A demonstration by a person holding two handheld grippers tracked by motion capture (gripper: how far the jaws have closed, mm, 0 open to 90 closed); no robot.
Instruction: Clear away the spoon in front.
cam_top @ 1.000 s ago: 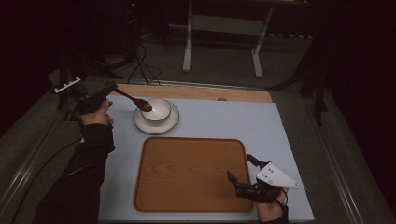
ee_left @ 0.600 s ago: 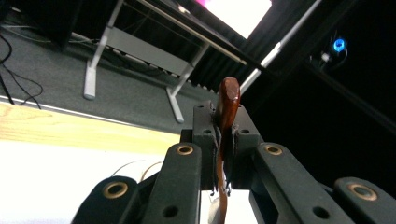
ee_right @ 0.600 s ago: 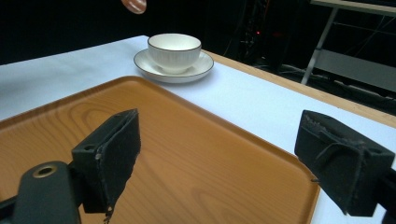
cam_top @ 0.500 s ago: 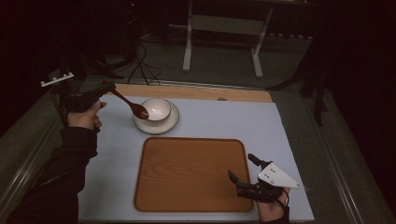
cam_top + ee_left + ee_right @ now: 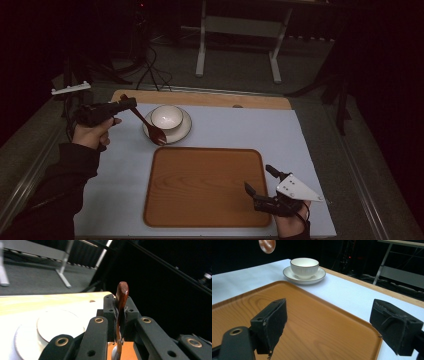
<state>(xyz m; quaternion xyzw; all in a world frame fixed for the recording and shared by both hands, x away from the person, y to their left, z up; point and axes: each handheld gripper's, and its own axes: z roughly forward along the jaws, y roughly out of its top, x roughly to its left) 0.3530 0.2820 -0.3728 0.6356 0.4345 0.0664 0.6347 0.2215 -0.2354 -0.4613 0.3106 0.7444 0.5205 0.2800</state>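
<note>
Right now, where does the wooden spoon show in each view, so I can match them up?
High view: the spoon is left of centre, slanting down from the left gripper to the saucer's near rim.
Left gripper view: centre, its handle clamped edge-on between the jaws.
Right gripper view: top left, its bowl hanging in the air.
Shared landmark: the white cup.

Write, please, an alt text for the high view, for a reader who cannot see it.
The left claw holds a dark wooden spoon by its handle, its bowl hanging over the near rim of a saucer that carries a white cup. Nearer, an empty wooden tray lies on the pale blue table, and the right claw rests open at its right edge.
</note>
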